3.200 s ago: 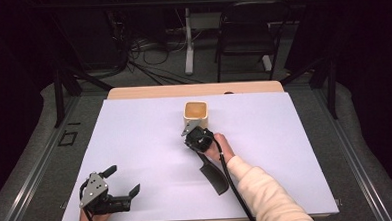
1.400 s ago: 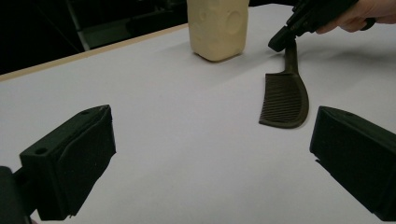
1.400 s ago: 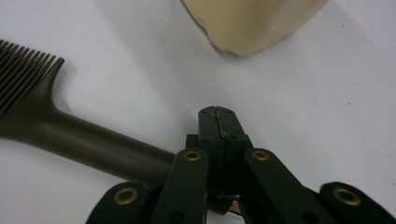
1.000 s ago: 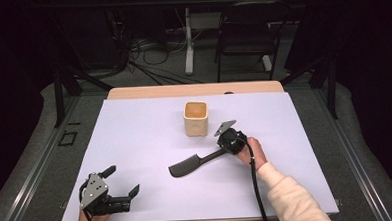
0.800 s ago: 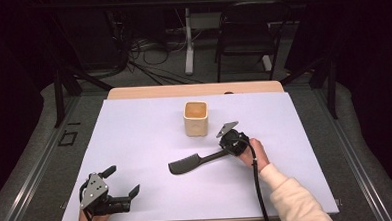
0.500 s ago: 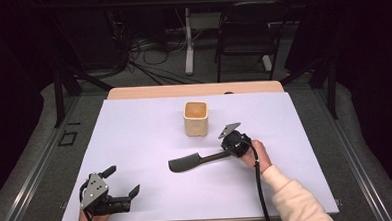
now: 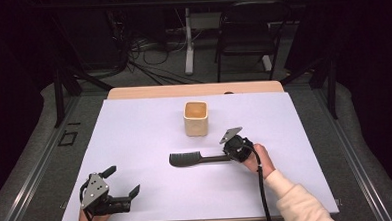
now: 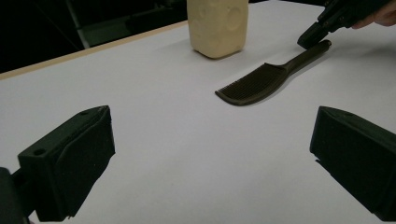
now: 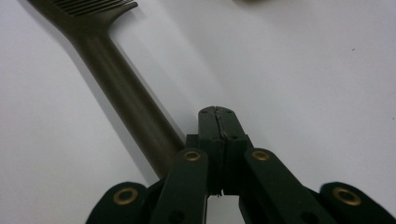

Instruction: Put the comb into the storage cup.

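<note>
My right gripper (image 7: 234, 147) sits a little right of the table's (image 7: 305, 135) middle, its jaws pressed flat against each other with nothing between them; in the right gripper view the closed tips (image 9: 218, 122) lie just beside the end of the comb's handle (image 9: 122, 93), on the white sheet, not clamped around it. The dark comb (image 7: 198, 159) lies flat near the middle of the table, its toothed head pointing toward the left edge and its handle running toward my right gripper. From the left gripper view, the comb (image 8: 266, 77) lies beyond my own jaws, with the right gripper's tips (image 8: 312, 36) at the far end of its handle. A cream cup (image 7: 196, 118) stands upright behind the comb, nearer the far edge and apart from it. My left gripper (image 7: 121, 184) rests by the near left corner, jaws spread wide and holding nothing, well away from comb and cup.
</note>
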`<state>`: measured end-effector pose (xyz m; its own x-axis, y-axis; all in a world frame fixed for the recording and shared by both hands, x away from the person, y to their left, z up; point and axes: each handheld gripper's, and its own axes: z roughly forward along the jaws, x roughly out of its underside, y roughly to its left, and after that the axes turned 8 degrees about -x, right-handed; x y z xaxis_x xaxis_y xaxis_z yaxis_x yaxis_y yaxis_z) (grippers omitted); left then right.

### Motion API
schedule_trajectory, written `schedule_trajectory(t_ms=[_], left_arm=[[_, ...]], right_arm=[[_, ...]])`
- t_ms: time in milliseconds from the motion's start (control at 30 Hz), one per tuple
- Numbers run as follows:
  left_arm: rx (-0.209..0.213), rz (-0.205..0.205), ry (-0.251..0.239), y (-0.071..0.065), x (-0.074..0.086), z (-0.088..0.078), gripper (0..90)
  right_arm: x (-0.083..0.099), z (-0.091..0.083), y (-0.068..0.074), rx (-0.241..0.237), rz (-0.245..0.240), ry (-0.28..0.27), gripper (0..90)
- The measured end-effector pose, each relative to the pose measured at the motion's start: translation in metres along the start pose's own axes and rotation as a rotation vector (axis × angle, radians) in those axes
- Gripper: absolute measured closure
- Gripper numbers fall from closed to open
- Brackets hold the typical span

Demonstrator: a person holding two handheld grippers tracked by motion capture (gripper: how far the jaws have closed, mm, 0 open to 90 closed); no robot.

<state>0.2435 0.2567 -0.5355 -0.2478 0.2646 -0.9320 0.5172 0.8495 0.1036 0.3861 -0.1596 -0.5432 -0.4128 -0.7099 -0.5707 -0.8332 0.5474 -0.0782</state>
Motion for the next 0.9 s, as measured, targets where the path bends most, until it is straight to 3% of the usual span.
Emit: schedule_trajectory(t_ms=[900], left_arm=[[-0.002,-0.003,0.003,0.001,0.000,0.000,0.0]], right_arm=[[0.000,-0.006,0.021,-0.057,-0.034,0.001,90.0]])
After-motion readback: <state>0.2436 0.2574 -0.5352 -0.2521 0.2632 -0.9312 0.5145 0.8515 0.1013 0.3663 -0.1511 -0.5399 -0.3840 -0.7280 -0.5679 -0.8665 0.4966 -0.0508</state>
